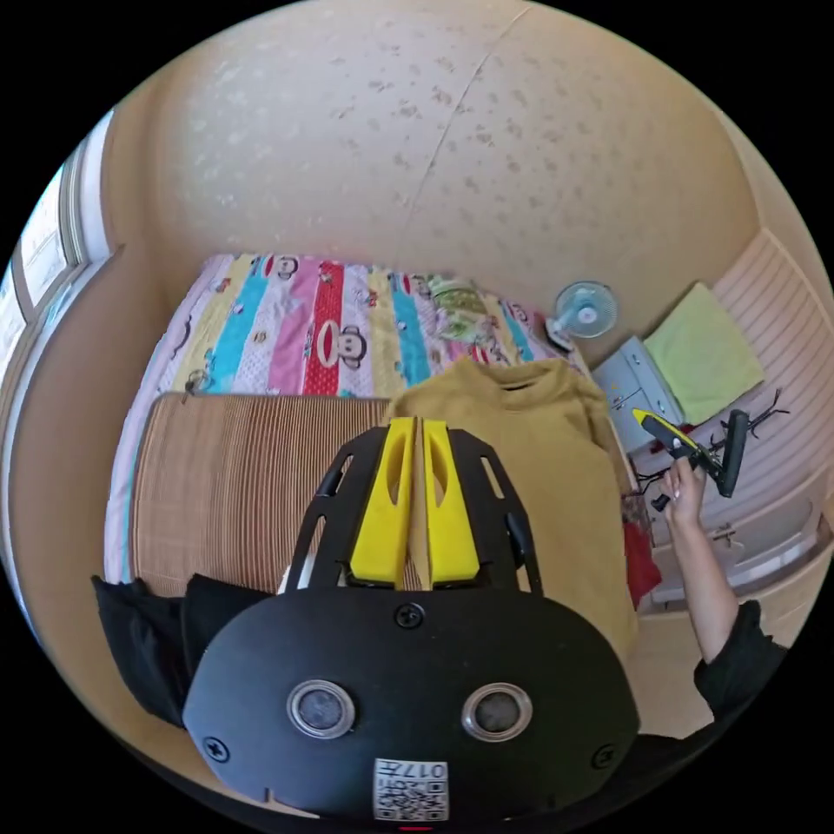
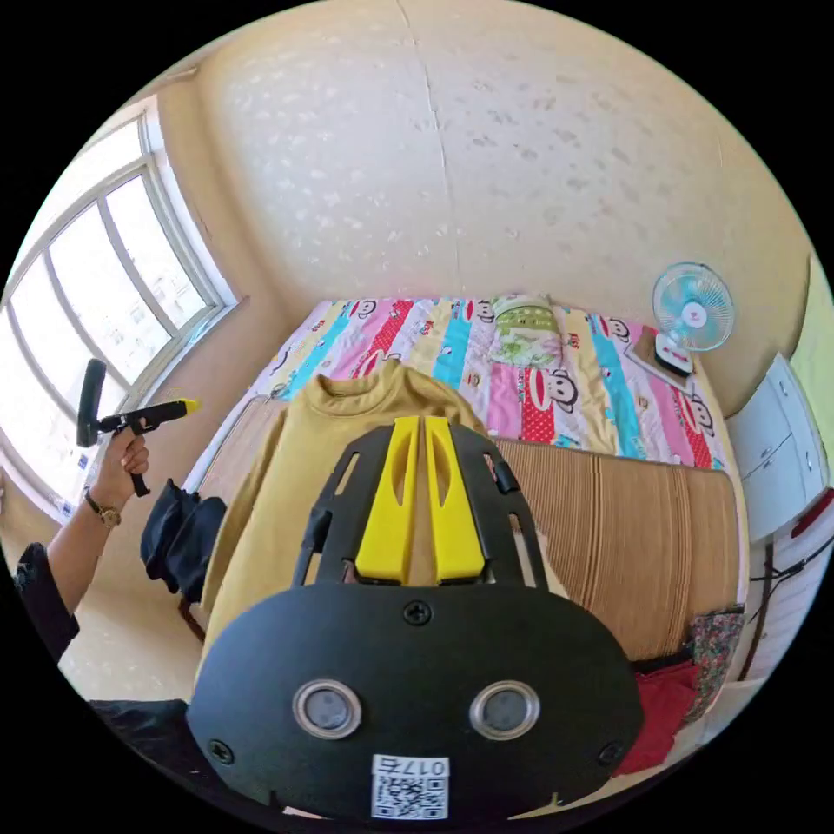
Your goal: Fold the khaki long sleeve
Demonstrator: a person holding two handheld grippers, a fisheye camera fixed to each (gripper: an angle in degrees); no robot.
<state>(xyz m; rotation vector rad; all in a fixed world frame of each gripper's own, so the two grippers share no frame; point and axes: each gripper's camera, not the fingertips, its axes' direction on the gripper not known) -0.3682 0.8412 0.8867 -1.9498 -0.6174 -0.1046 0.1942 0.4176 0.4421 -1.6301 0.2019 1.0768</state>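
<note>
The khaki long sleeve (image 1: 530, 452) lies flat on a woven mat (image 1: 234, 486) on the bed (image 1: 321, 321), neckline toward the wall. The left gripper (image 1: 415, 434) and the right gripper (image 2: 417, 434) hang above it, each with its yellow jaws pressed together on nothing.
</note>
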